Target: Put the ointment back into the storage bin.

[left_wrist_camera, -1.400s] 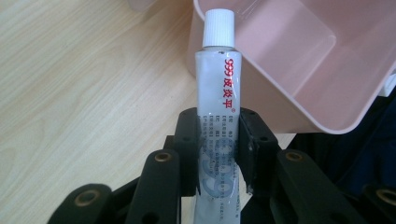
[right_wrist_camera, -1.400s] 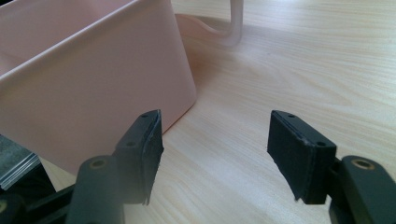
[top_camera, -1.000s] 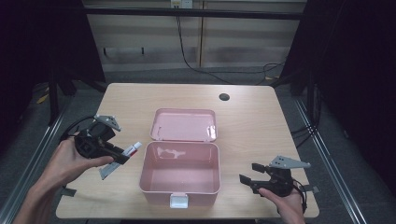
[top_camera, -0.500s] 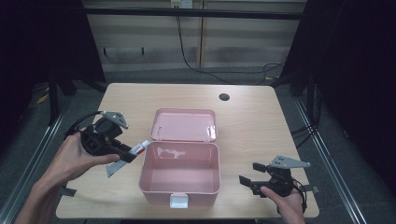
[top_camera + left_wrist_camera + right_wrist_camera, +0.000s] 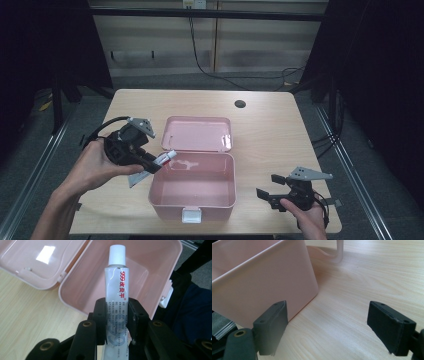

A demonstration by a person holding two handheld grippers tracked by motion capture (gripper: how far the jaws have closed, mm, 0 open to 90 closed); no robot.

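Observation:
A pink plastic box (image 5: 190,204) stands open mid-table, its lid (image 5: 197,134) laid back flat. My left gripper (image 5: 150,164) is shut on a clear ointment tube (image 5: 162,159) with a white cap and red lettering. The cap reaches over the box's left rim. In the left gripper view the tube (image 5: 117,285) stands between the pads (image 5: 100,312), pointing into the box (image 5: 150,275). My right gripper (image 5: 269,186) rests at the front right beside the box. Its jaws have just been opening and stand wide with nothing between them (image 5: 328,322), next to the box's wall (image 5: 262,282).
A white latch (image 5: 192,216) sticks out from the box's front wall. A dark round hole (image 5: 240,104) lies in the tabletop at the back right. Bare wood (image 5: 374,272) stretches to the right of the box. Dark floor and cables surround the table.
My left gripper has carried the tube to the right and slightly up, from the table's left side to the box's left rim. The right hand has stayed in place.

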